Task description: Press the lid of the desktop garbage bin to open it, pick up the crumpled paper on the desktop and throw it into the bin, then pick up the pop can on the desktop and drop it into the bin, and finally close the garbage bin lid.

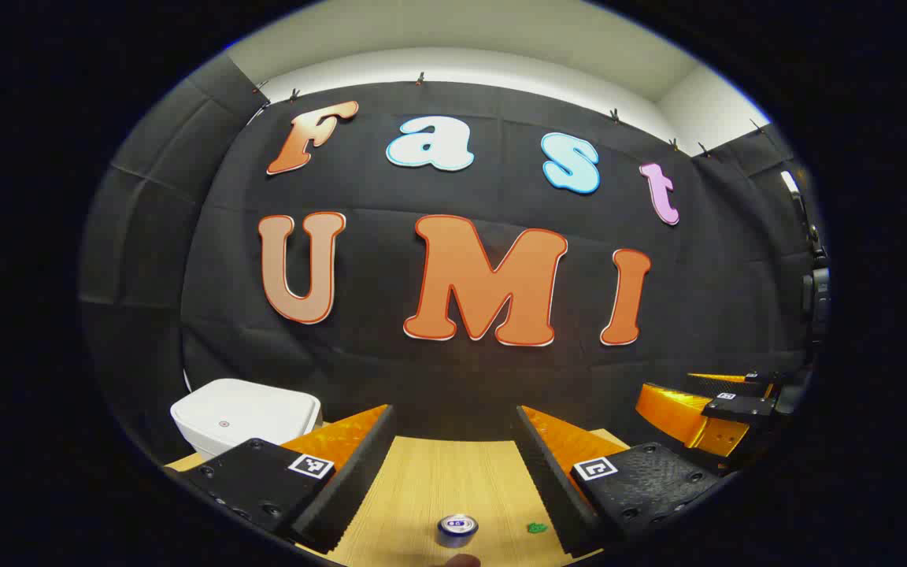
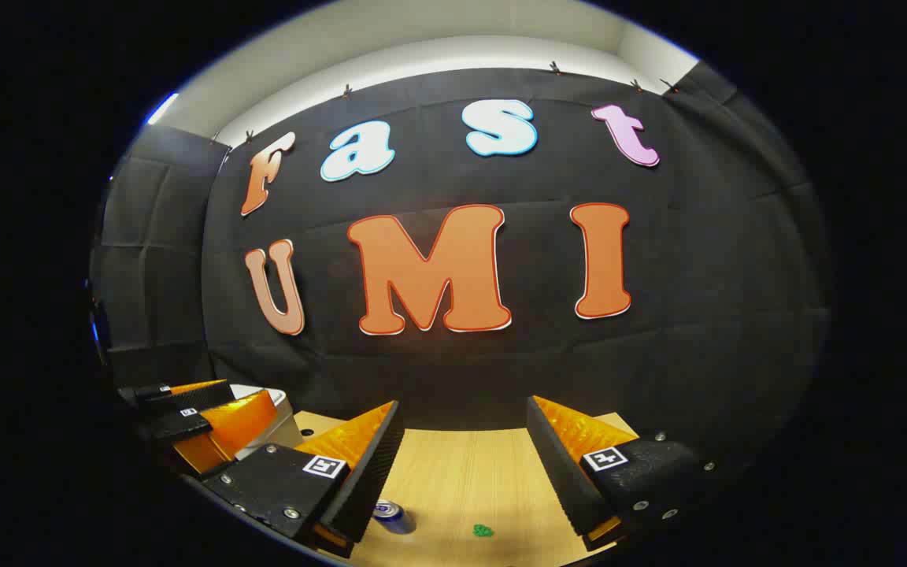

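1. In the left gripper view, the left gripper (image 1: pixel 453 472) is seen held above the wooden table (image 1: pixel 438 480), its jaws spread wide with nothing between them.
2. In the right gripper view, the right gripper (image 2: pixel 465 472) is likewise seen spread wide and empty, raised over the same table (image 2: pixel 469 472).
3. The pop can (image 1: pixel 457 530) is seen standing upright on the table, low between the left gripper's fingers and touched by neither; in the right gripper view the can (image 2: pixel 394 516) is partly hidden behind the tip of that gripper's left finger.
4. A small green object (image 1: pixel 536 528) is seen lying on the table just right of the can, apart from it; what it is cannot be told. It is seen again in the right gripper view (image 2: pixel 483 531).
5. The white garbage bin (image 1: pixel 245 417) is seen at the table's far left with its lid down.
6. The right gripper is also glimpsed at the right edge of the left gripper view (image 1: pixel 705 413).
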Demonstrator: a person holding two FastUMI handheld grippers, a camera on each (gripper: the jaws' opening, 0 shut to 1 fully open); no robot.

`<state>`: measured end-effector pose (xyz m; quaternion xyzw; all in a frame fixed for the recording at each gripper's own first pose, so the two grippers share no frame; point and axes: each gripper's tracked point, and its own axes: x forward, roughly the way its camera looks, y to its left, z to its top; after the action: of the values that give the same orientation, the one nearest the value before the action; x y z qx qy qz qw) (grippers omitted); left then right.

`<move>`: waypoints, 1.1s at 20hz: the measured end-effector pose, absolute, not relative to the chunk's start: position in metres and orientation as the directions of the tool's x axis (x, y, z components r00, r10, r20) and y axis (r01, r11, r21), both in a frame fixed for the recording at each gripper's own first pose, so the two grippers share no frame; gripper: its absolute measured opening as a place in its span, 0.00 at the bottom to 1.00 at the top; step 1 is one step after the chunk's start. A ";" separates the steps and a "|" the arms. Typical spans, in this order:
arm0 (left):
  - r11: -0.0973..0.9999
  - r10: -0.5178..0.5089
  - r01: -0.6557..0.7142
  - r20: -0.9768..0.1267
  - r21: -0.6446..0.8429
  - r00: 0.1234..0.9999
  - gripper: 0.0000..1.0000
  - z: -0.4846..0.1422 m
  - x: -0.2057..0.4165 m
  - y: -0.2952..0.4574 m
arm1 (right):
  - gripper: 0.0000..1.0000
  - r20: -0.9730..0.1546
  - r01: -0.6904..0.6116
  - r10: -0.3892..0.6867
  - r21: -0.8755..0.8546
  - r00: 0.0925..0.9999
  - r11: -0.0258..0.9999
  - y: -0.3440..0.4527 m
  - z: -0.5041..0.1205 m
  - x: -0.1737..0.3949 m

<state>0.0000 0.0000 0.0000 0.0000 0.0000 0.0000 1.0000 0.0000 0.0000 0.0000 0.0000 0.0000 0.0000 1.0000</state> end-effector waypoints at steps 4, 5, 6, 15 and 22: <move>0.999 0.000 -0.001 0.024 0.033 1.000 0.94 -0.002 -0.004 -0.002 | 0.93 0.051 -0.003 0.006 -0.066 0.999 0.998 0.003 0.007 -0.006; 0.999 0.003 -0.005 0.029 0.054 1.000 0.94 0.000 -0.003 -0.001 | 0.93 0.051 0.003 0.001 -0.074 0.999 0.997 0.000 0.006 -0.007; 0.998 0.008 -0.010 0.030 0.066 1.000 0.94 -0.002 -0.002 0.001 | 0.93 0.043 0.005 -0.001 -0.078 0.999 0.997 -0.001 0.001 -0.010; 0.997 0.012 -0.014 0.029 0.073 1.000 0.94 -0.010 0.002 0.000 | 0.94 0.073 0.019 -0.015 -0.053 0.997 0.998 -0.010 -0.007 -0.017; 0.995 0.031 -0.033 0.033 0.093 0.999 0.94 -0.010 0.014 0.008 | 0.94 0.053 0.034 -0.031 -0.050 0.998 0.998 -0.010 -0.022 -0.012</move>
<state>0.0136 0.0078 -0.0096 0.0470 -0.0156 0.0160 0.9986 -0.0117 -0.0098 -0.0223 -0.0254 -0.0262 -0.0164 0.9992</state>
